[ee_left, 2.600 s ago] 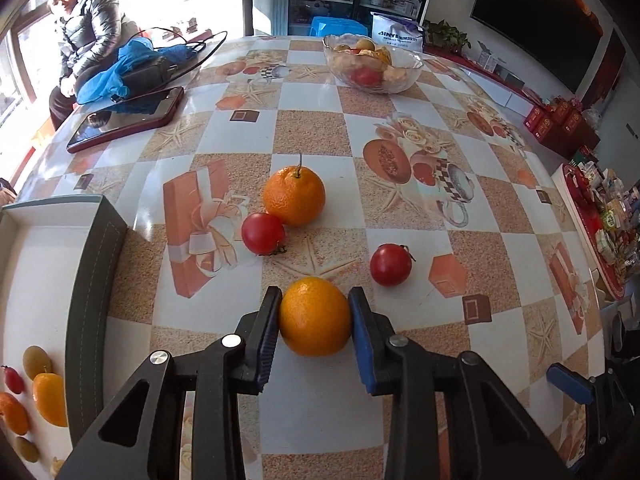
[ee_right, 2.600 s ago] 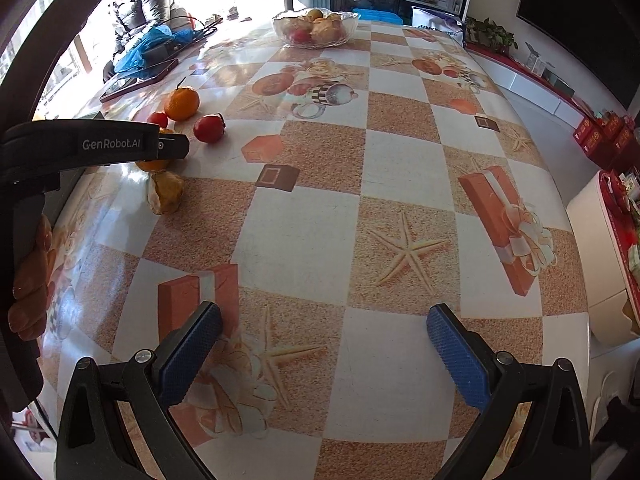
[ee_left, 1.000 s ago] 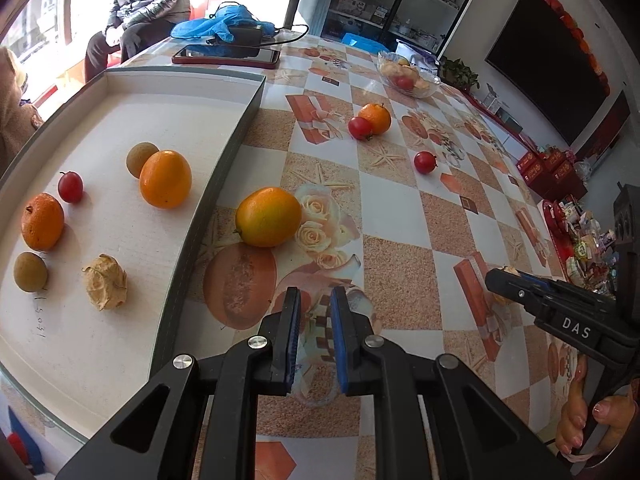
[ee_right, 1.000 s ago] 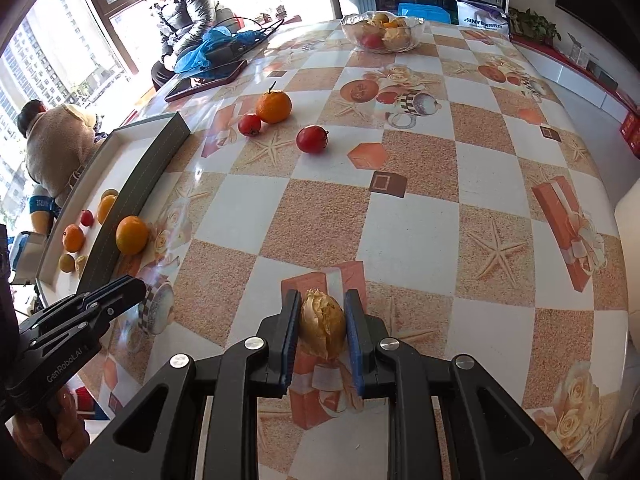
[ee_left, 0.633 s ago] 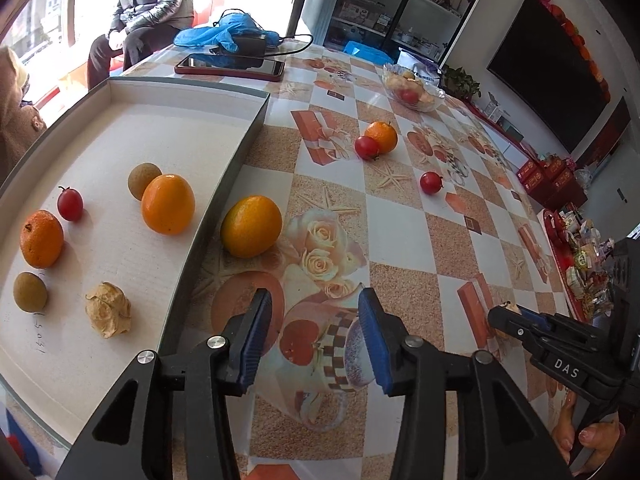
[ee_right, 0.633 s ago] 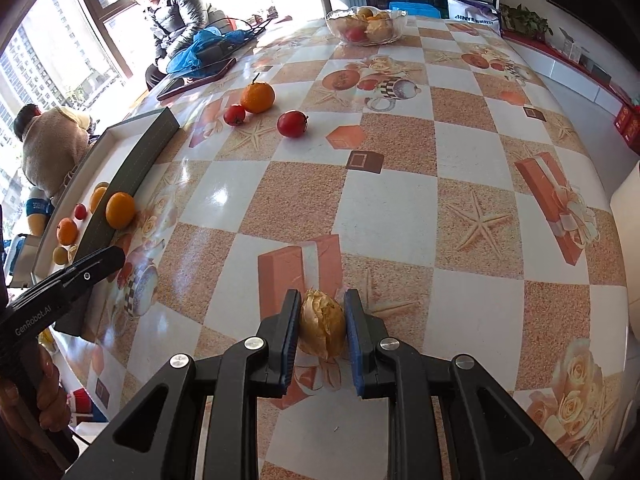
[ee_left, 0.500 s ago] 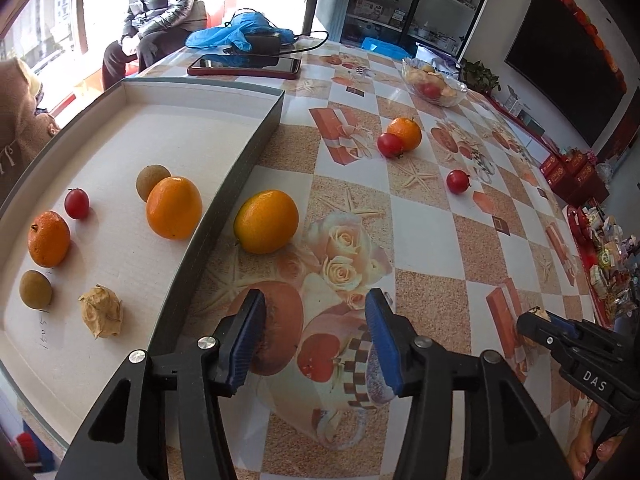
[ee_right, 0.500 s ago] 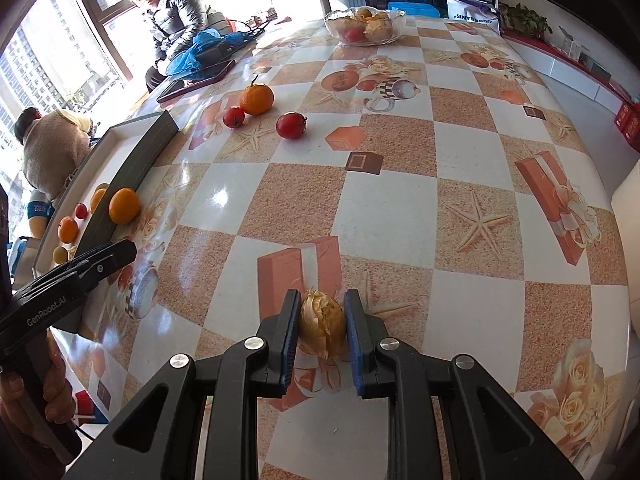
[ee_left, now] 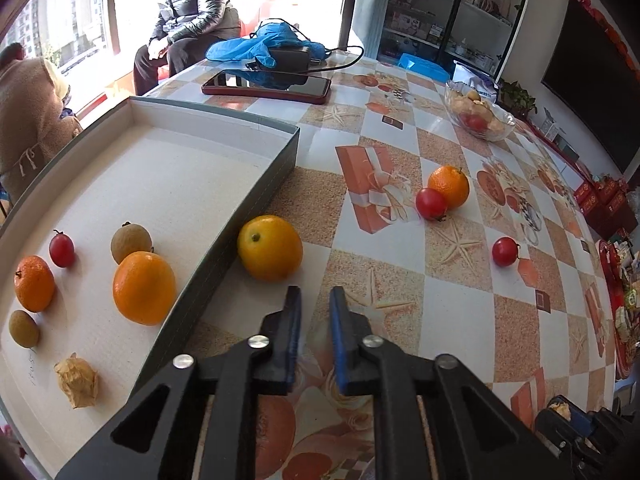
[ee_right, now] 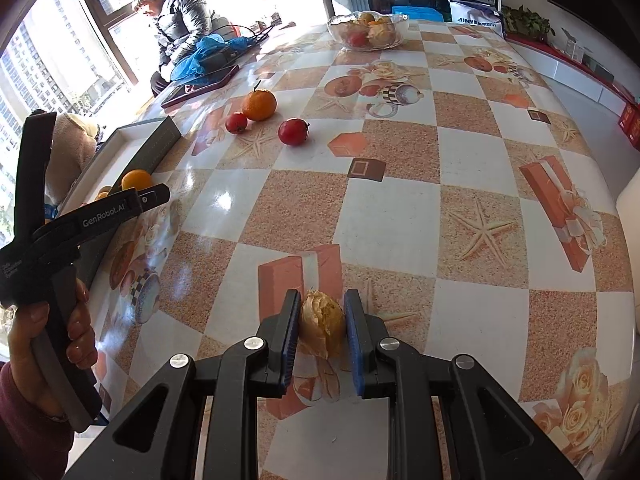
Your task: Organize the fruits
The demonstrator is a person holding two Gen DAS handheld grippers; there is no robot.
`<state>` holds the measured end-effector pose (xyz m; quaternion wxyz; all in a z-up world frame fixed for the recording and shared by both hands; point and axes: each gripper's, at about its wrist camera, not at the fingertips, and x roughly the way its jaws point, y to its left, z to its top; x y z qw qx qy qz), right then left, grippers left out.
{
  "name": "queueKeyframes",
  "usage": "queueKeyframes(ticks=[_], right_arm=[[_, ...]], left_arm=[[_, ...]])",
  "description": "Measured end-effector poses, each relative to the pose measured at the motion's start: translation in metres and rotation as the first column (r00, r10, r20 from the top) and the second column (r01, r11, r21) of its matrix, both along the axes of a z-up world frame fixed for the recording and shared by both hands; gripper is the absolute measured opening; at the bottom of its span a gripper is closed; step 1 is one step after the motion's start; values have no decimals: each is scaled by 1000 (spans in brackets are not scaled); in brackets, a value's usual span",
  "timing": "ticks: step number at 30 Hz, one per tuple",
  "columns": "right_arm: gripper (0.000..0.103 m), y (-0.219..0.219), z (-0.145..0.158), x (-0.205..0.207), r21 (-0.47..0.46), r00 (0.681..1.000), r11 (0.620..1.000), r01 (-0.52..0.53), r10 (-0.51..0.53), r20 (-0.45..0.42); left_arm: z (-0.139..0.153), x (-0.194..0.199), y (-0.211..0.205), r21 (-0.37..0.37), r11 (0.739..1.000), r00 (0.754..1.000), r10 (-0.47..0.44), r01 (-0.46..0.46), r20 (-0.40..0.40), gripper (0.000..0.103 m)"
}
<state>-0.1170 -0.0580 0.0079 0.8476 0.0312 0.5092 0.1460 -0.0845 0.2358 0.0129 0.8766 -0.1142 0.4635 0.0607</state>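
Observation:
In the left wrist view my left gripper [ee_left: 313, 300] hovers just short of a loose orange [ee_left: 270, 248] that lies on the table against the grey tray wall [ee_left: 248, 216]. Its jaws are closing to a narrow gap with nothing between them. Inside the tray lie an orange [ee_left: 144, 288], a tangerine [ee_left: 34, 283], a cherry tomato [ee_left: 61, 251], two brown longans [ee_left: 131, 243] and a papery husk fruit [ee_left: 77, 384]. My right gripper [ee_right: 322, 308] is shut on another husk fruit [ee_right: 322, 324] low over the table. Farther out lie a tangerine [ee_right: 259, 105] and two red tomatoes [ee_right: 293, 131].
A glass bowl [ee_right: 366, 32] of fruit stands at the far end of the patterned table. A phone [ee_left: 266, 86] and a blue bag [ee_left: 260, 46] lie beyond the tray. Two people sit by the window on the left. The table's edge runs along the right.
My left gripper opened, came forward to the orange beside the tray, and has closed again on nothing. The right gripper has kept still with the husk fruit in its grip.

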Motion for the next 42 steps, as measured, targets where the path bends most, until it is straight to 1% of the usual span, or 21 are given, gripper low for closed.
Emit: queueKeyframes(ticks=[2, 4, 6, 9, 12, 13, 14, 15, 16, 17, 18, 20, 22, 27, 30, 32, 33, 34, 35, 36, 42], right_arm=[[23, 0, 0, 0, 2, 1000, 1000, -1, 1, 2], [23, -1, 0, -1, 6, 1000, 1000, -1, 1, 6], [23, -1, 0, -2, 4, 1000, 1000, -1, 1, 9], [23, 0, 0, -2, -1, 1000, 1000, -6, 6, 18], [23, 1, 0, -2, -4, 1000, 1000, -8, 8, 20], [23, 1, 0, -2, -2, 1000, 1000, -8, 8, 19], [23, 0, 0, -2, 3, 1000, 1000, -8, 8, 19], [23, 0, -1, -2, 8, 1000, 1000, -7, 7, 20], [23, -1, -1, -2, 13, 1000, 1000, -5, 5, 19], [23, -2, -1, -2, 17, 1000, 1000, -4, 4, 18], [23, -2, 0, -2, 18, 1000, 1000, -1, 1, 18], [23, -5, 0, -1, 14, 1000, 1000, 7, -8, 18], [23, -12, 1, 0, 24, 1000, 999, 22, -22, 14], [23, -30, 2, -4, 43, 998, 998, 54, -55, 11], [23, -39, 1, -5, 52, 998, 996, 69, -69, 2], [23, -42, 1, -5, 57, 997, 996, 73, -73, 2], [23, -43, 1, -5, 57, 997, 996, 74, -74, 2], [23, -45, 1, -4, 58, 997, 996, 74, -74, 1], [23, -45, 1, -4, 58, 997, 995, 75, -75, -1], [23, -46, 1, -4, 59, 997, 995, 75, -75, -1], [23, -44, 4, -1, 70, 997, 995, 73, -73, -11]], left_arm=[[1, -5, 5, -76, 997, 1000, -24, 25, 15, 2], [2, -12, 8, -103, 993, 998, -49, 52, 26, 2], [6, -21, 8, -103, 991, 996, -81, 85, 45, 2], [9, -28, 10, -111, 988, 994, -100, 104, 42, 2], [16, -27, 8, -67, 992, 994, -103, 105, 41, 3], [19, -25, 7, -47, 993, 994, -104, 106, 45, 9], [22, -23, 6, -40, 993, 993, -107, 109, 49, 20], [25, -20, 4, -43, 992, 992, -114, 116, 55, 28], [29, -18, 0, -48, 991, 990, -125, 128, 63, 41], [33, -15, -5, -50, 988, 987, -143, 146, 72, 49], [36, -12, -12, -49, 984, 983, -166, 170, 80, 51], [41, -2, -33, -35, 973, 971, -225, 229, 83, 60], [42, 11, -57, -10, 963, 960, -269, 270, 76, 62], [31, 48, -111, 70, 944, 946, -324, 321, 30, 62], [19, 65, -130, 114, 937, 943, -332, 330, 0, 62], [11, 73, -139, 123, 934, 942, -333, 334, -26, 60], [6, 76, -142, 126, 933, 942, -334, 337, -43, 55], [0, 79, -144, 124, 931, 939, -336, 342, -69, 35], [1, 78, -145, 136, 931, 941, -334, 338, -50, 27], [1, 78, -146, 129, 930, 939, -340, 345, -57, 24], [14, 56, -124, 40, 940, 941, -339, 340, -17, 24]])
